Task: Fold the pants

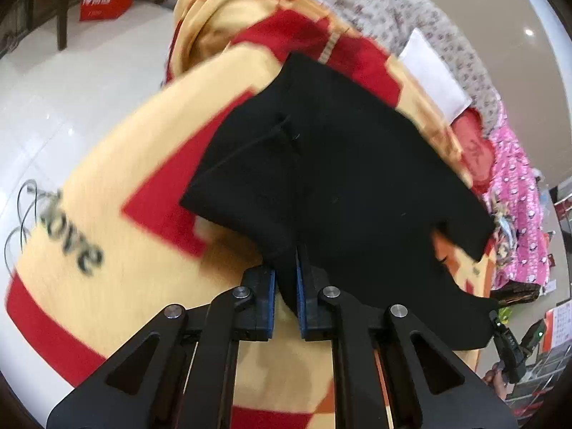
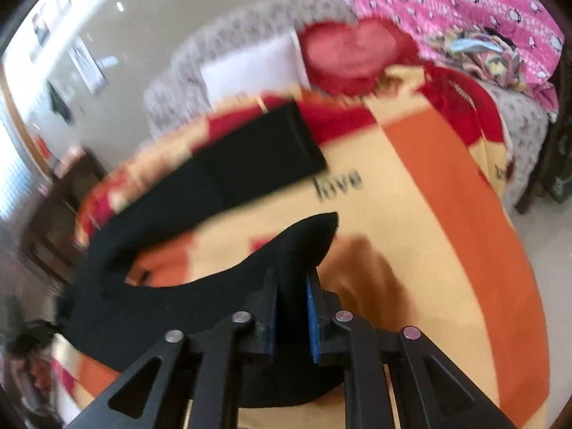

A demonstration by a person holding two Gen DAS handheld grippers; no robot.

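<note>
Left gripper (image 1: pixel 286 286) clamped narrow on pants (image 1: pixel 339 164) edge, cloth bunched between blue pads (image 1: pixel 271 296). Right gripper (image 2: pixel 291 307) same, pinching pants (image 2: pixel 214 178) edge, likely hem or waistband, can't tell which. Pants black, lifted off blanket (image 1: pixel 107 214) near side, far part draped flat toward pillows (image 2: pixel 350 50).

Risks, my read:
- thin bite both sides, cloth may slip if pulled apart
- uneven carry gives skewed fold
- fuzzy blanket may drag lower layer, bunching it
- frames blurred, edge alignment unverifiable
</note>
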